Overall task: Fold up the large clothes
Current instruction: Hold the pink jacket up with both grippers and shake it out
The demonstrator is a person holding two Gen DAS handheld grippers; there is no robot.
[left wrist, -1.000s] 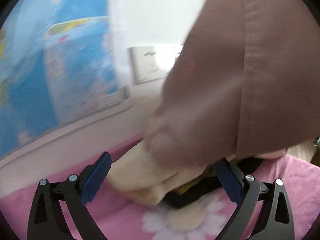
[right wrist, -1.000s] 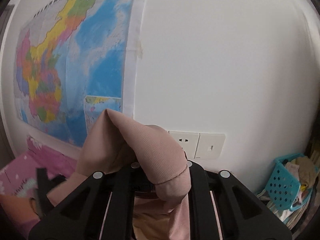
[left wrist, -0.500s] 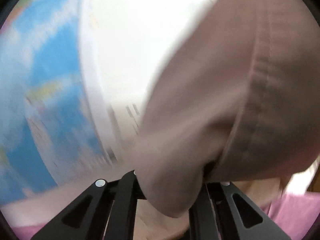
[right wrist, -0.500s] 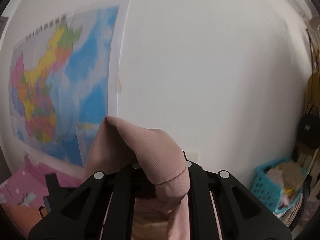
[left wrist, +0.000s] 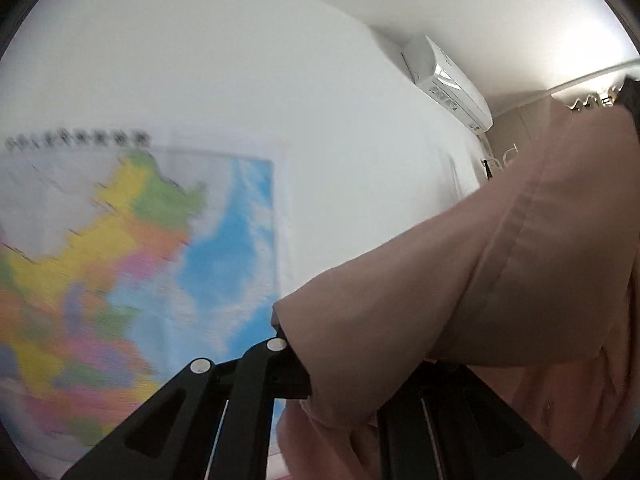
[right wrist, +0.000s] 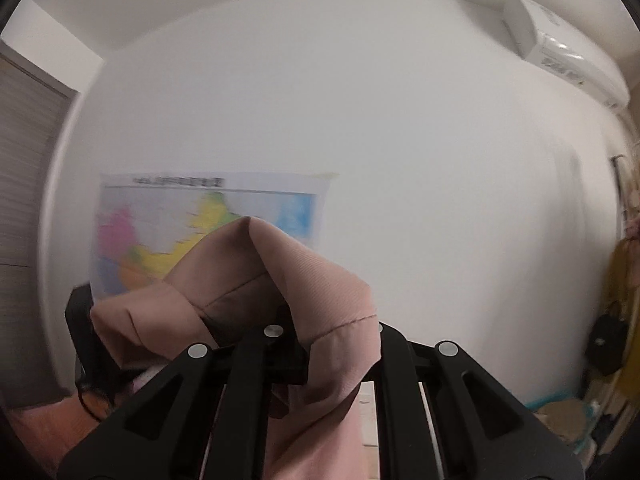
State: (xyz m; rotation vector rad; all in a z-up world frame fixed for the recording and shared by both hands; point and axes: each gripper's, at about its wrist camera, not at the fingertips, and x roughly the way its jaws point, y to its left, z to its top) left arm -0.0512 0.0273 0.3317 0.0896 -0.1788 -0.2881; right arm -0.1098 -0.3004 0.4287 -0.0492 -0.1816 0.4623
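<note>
Lifting and spreading step: left tongs (left wrist: 340, 364) and right tongs (right wrist: 326, 350) both pinching the dusty-pink ribbed cotton garment (right wrist: 256, 280), draped over them; next, probably shaking it flat.

Home room, wall map (left wrist: 132, 264), air conditioner (right wrist: 560, 48)

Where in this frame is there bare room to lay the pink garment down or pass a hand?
No laying surface shows clearly. Open air lies before the white wall, between the map and the air conditioner. Crowded: the pink garment bunches over the left claw and right claw; hung bags fill the right edge.
</note>
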